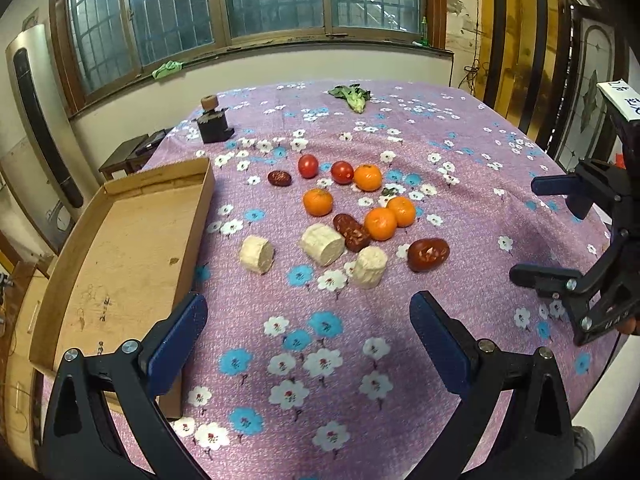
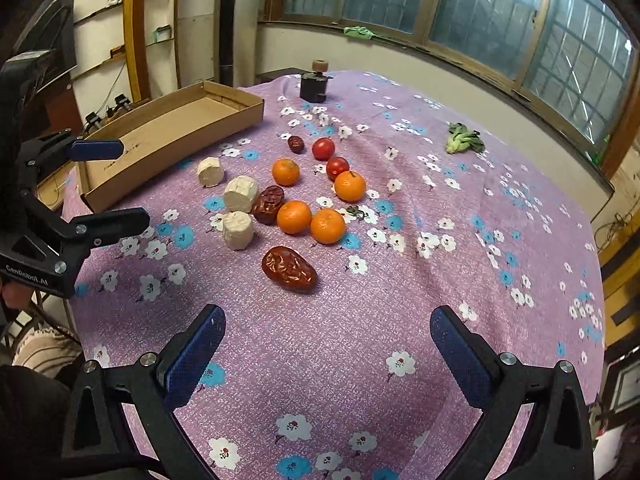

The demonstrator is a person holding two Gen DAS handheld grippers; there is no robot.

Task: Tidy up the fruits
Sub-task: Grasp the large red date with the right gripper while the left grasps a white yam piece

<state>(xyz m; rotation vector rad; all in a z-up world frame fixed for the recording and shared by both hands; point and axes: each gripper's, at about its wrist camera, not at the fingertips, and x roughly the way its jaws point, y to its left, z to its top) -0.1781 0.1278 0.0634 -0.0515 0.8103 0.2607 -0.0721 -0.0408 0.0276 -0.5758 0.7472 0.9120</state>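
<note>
Nothing's in the box [image 1: 132, 240] yet, it sits at 9 o'clock of the fruit pile mid-table [image 1: 460, 152]. Left hand-held gripper [image 1: 308, 336] and right hand-held gripper [image 2: 328, 344] both hang wide apart, empty. Trouble I'd expect: the oranges [image 2: 294, 217] are round and touching each other, so a sloppy pinch probably nudges one rolling toward the edge. The near date [image 2: 289, 269] looks soft, easy to squash. The tomatoes [image 2: 323, 149] at 12 might burst under a hard squeeze.

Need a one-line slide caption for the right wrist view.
Open right gripper faces a large red date, oranges and tomatoes on a floral tablecloth; cardboard tray empty.
</note>
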